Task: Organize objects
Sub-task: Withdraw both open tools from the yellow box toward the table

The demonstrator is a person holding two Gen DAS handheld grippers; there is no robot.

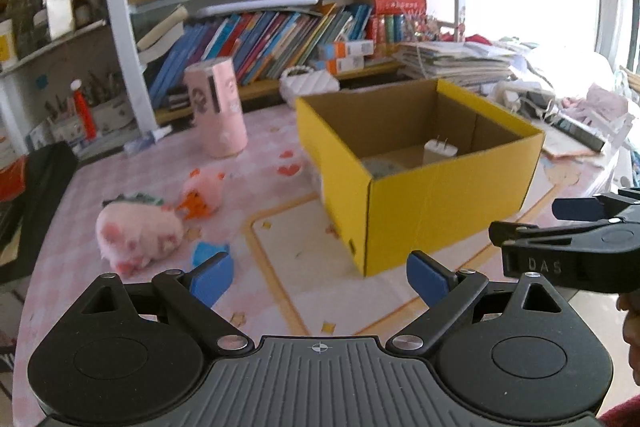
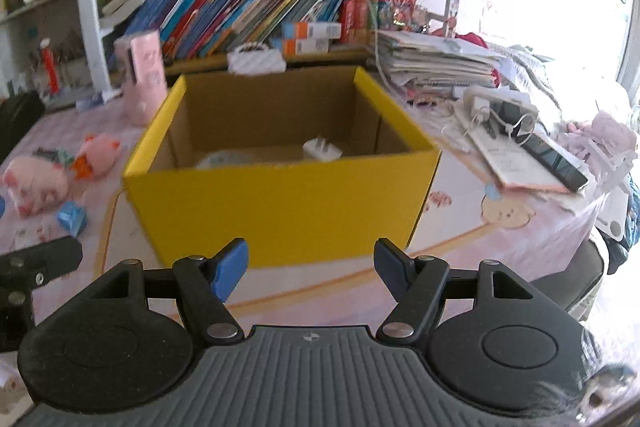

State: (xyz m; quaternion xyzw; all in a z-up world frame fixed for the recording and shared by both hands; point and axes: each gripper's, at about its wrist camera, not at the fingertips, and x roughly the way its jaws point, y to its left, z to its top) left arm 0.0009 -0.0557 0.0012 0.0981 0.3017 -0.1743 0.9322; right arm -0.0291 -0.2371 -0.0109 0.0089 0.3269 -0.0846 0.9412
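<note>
Pink tabletop [image 1: 280, 131]: both grippers tilted down toward yellow box [image 2: 280, 203], spread, empty.

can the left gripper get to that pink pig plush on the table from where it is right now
Probably yes. The left gripper has its jaws open and empty, and the pink pig plush lies on the table ahead to its left with nothing between. The yellow box sits off to the right.
</note>
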